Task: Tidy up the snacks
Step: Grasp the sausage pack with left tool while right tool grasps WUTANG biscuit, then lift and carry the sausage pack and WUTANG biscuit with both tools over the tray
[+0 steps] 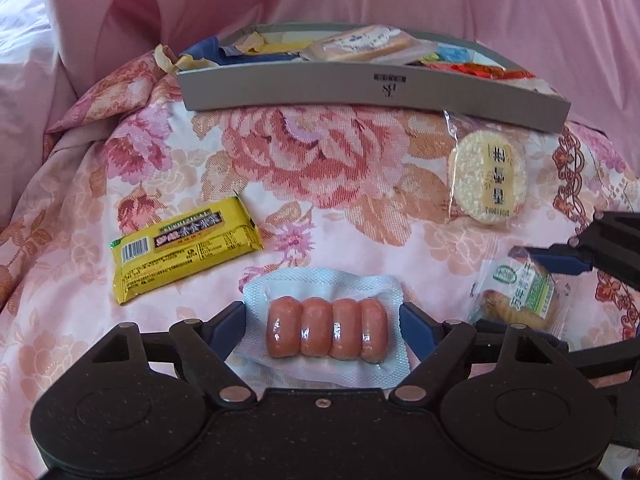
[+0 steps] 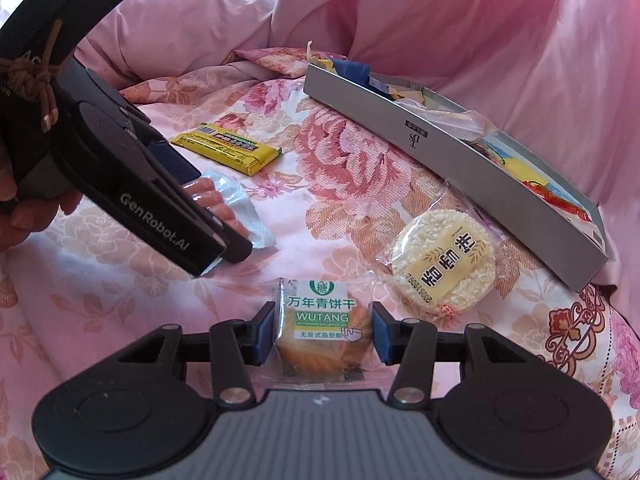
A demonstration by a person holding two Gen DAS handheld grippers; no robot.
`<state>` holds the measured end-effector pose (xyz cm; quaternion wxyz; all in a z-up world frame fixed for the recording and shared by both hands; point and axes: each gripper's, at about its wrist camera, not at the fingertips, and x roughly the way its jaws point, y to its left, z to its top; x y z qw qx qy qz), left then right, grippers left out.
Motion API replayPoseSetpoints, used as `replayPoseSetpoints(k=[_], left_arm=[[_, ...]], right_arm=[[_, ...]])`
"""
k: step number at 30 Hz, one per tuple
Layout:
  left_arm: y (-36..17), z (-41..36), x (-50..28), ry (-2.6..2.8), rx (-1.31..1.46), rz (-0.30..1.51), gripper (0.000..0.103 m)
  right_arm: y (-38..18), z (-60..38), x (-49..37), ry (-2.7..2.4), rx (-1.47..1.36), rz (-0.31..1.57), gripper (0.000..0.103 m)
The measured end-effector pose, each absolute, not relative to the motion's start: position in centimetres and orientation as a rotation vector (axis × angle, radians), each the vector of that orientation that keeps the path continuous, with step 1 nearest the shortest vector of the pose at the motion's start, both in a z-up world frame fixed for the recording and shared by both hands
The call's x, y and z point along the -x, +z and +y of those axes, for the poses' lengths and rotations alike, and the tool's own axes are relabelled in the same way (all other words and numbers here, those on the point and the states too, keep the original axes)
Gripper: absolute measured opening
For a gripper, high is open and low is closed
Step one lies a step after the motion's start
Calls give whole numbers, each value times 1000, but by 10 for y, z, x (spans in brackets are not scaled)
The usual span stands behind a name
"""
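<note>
- Blue pads (image 1: pixel 412 320) of the left gripper (image 1: pixel 322 310) stand wide apart, one at each film edge of the sausage pack (image 1: pixel 326 332). No squeeze shows, so I read it as not gripped.
- Risk: the pads meet only the thin sealed margin. The film could crumple or slide out, leaving the pack on the bed.
- Risk: the four sausages are rounded and glossy, so a grip high on them could squirt the pack forward.
- The right gripper (image 2: pixel 322 320) is clamped on the biscuit pack (image 2: pixel 320 344), pads against both wrapper sides.
- Risk: the biscuit looks brittle, and a harder pinch may crack it. The loose clear wrapper could also slip when lifted.
- Risk: the two grippers are close together, so lifting both at once could knock one against the other.
- Sausage pack: pale bluish-white film, four pink links side by side, lying flat on the floral bedspread (image 1: pixel 320 160).
- Biscuit pack: clear wrapper, green and white label, golden biscuit inside, near edge of the bed.
- Round rice cracker (image 2: pixel 444 260) in clear wrap, just beside the grey box (image 1: pixel 360 88). Yellow bar (image 1: pixel 184 248) lies well left, apart from the rest.
- The box sits at the far side, already part full of wrappers. It could tip or slide on the soft, uneven bedding.
</note>
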<state>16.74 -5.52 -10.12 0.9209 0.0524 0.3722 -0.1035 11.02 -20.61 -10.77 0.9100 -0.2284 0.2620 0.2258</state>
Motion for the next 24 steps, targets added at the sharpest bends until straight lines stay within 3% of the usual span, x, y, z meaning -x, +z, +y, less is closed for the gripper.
replayPoseSetpoints(k=[14, 24], left_arm=[[-107, -62, -170, -244, -158, 838, 90], [-109, -64, -168, -253, -189, 833, 87]], right_arm=[[-107, -208, -112, 468, 438, 557, 53], [-107, -219, -126, 476, 307, 638, 55]])
